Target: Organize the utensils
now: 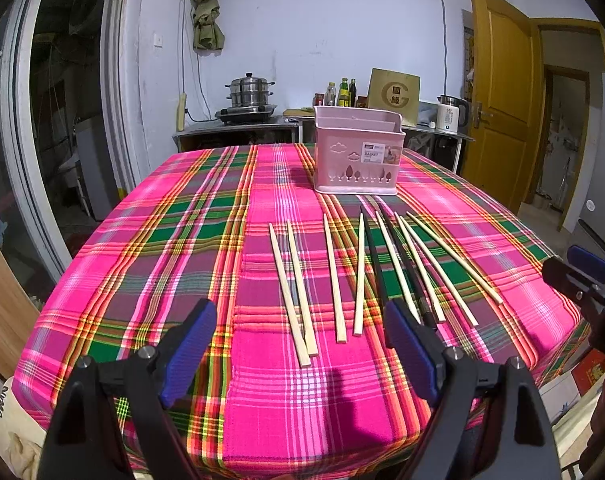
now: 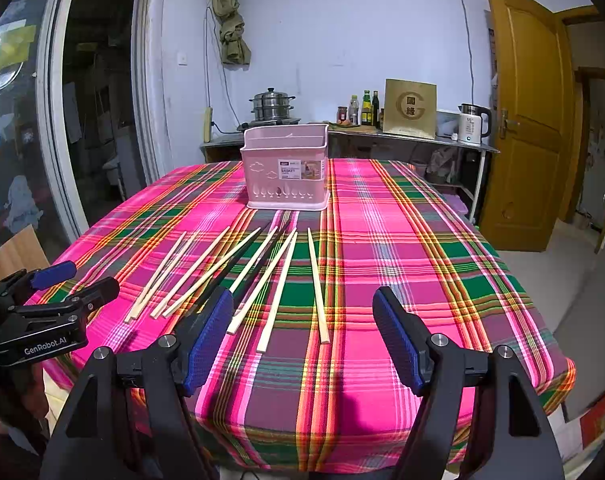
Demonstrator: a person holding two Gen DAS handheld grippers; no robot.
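Observation:
Several pale wooden chopsticks [image 1: 334, 276] and two black chopsticks [image 1: 376, 272] lie side by side on the plaid tablecloth, also in the right wrist view [image 2: 278, 288]. A pink utensil basket [image 1: 358, 150] stands upright behind them, empty as far as I see; it also shows in the right wrist view [image 2: 286, 168]. My left gripper [image 1: 302, 344] is open and empty above the near ends of the chopsticks. My right gripper [image 2: 302, 336] is open and empty, above the table near the rightmost chopsticks. Each gripper appears at the edge of the other's view.
The table [image 1: 142, 240] with the pink-green cloth has its front edge just below the grippers. Behind it a counter holds a steel pot [image 1: 249, 94], bottles [image 1: 342, 94], a brown box and a white kettle [image 1: 450, 116]. A yellow door [image 1: 502, 92] stands at right.

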